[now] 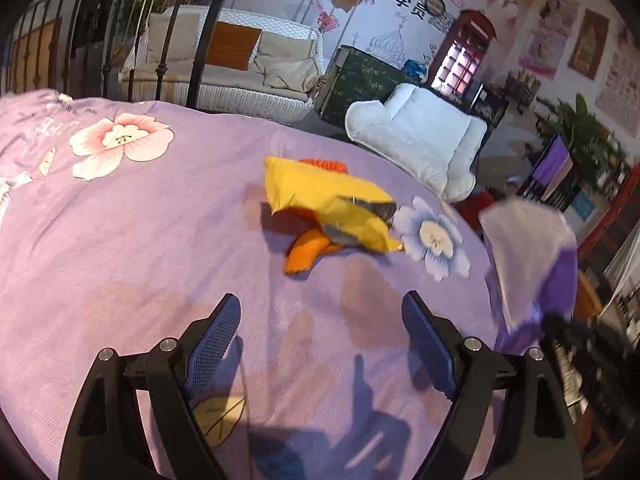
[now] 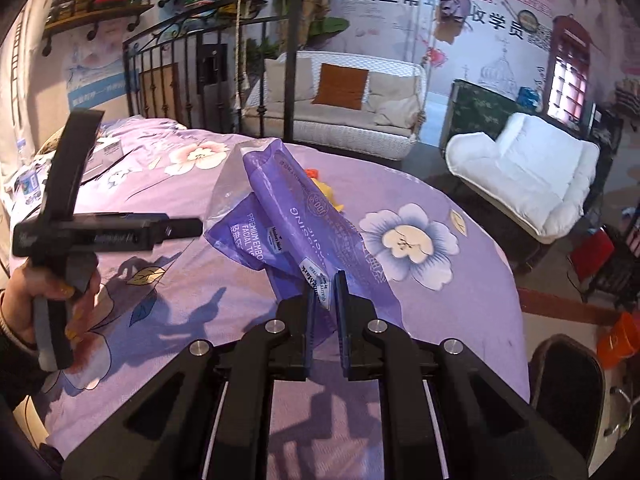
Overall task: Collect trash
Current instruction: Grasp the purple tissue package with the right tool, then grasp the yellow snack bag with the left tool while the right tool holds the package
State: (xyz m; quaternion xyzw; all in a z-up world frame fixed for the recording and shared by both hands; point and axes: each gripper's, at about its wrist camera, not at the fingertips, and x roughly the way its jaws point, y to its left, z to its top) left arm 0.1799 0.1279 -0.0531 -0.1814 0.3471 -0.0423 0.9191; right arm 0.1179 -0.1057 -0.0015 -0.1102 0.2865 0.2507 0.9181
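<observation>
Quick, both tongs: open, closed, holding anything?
Left tongs: open, empty, above the bedspread.
Right tongs: closed on the purple tissue wrapper.

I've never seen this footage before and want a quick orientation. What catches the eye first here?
The purple tissue wrapper, clamped upright in the right gripper over the floral purple bedspread. Next, a crumpled yellow wrapper lying on something orange mid-bed, straight ahead of the open, empty left gripper. Beyond the bed's edge, a white cushion stands out.
</observation>
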